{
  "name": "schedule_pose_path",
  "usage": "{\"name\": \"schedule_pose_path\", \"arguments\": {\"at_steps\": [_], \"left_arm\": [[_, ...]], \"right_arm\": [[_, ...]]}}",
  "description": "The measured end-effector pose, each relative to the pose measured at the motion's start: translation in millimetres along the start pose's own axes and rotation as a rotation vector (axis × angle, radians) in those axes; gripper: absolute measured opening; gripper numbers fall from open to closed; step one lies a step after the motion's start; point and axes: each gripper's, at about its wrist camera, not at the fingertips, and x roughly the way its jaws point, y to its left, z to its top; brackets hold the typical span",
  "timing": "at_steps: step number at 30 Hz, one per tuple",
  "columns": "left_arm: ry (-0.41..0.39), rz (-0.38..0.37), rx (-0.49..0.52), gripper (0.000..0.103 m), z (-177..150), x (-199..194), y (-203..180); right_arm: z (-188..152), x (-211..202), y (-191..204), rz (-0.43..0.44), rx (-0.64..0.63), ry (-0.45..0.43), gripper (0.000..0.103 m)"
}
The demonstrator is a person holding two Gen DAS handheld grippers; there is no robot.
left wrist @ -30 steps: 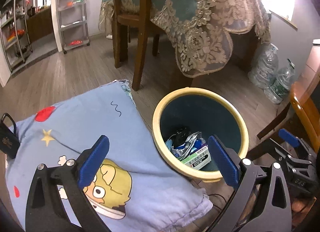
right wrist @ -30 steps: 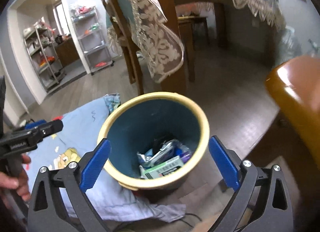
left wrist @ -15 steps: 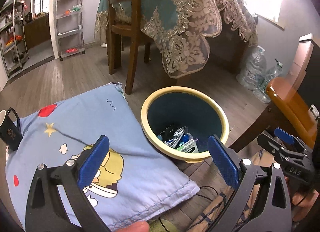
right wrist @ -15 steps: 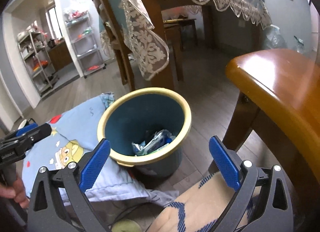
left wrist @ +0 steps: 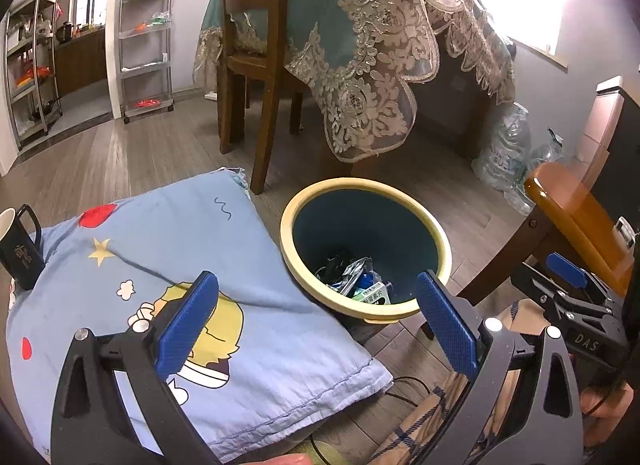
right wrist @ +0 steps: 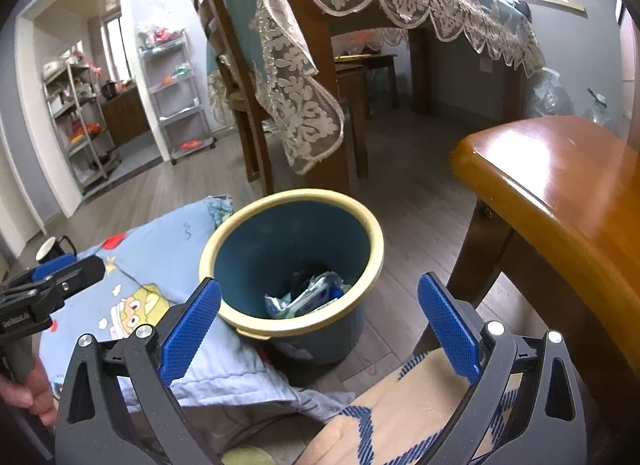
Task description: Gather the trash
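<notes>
Down in the lower centre of both wrist views sits the round blue plastic bin with the cream-yellow rim (left wrist: 366, 249), standing on the grey wood-plank floor (left wrist: 132, 157). At its bottom lies a small heap of crumpled wrappers and a green-and-white printed packet (left wrist: 356, 279), already collected. A second ago this bin filled much more of each frame and lay right between my fingers; now it is smaller and farther off, so I have drawn both grippers up and back from it. I judge that a drop has just finished and I am retreating to look for the next piece.

My left gripper (left wrist: 318, 323) is spread wide with nothing between its blue pads; the bin lies ahead of it, nearer the right-hand pad, well apart from both. My right gripper (right wrist: 318, 323) is likewise wide and empty, with the bin just beyond its left-hand pad and not touching it.

Left of the bin, pressed against its wall, lies a pale blue cartoon-printed cushion (left wrist: 168, 265), and at the far left edge a black mug with a white interior (left wrist: 18, 249) stands on it. An orange-brown wooden chair seat (right wrist: 560, 193) crowds the right side. I see no loose trash on the floor or the cushion.
</notes>
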Motion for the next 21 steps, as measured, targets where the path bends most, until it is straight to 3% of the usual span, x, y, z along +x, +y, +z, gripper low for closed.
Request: {"name": "schedule_pose_path", "arguments": {"at_steps": [21], "left_arm": [[0.004,0.001,0.015,0.097,-1.6,1.1,-1.1]], "right_arm": [[-0.3,1.0,7.1,0.016,-0.028,0.0,0.098]]}}
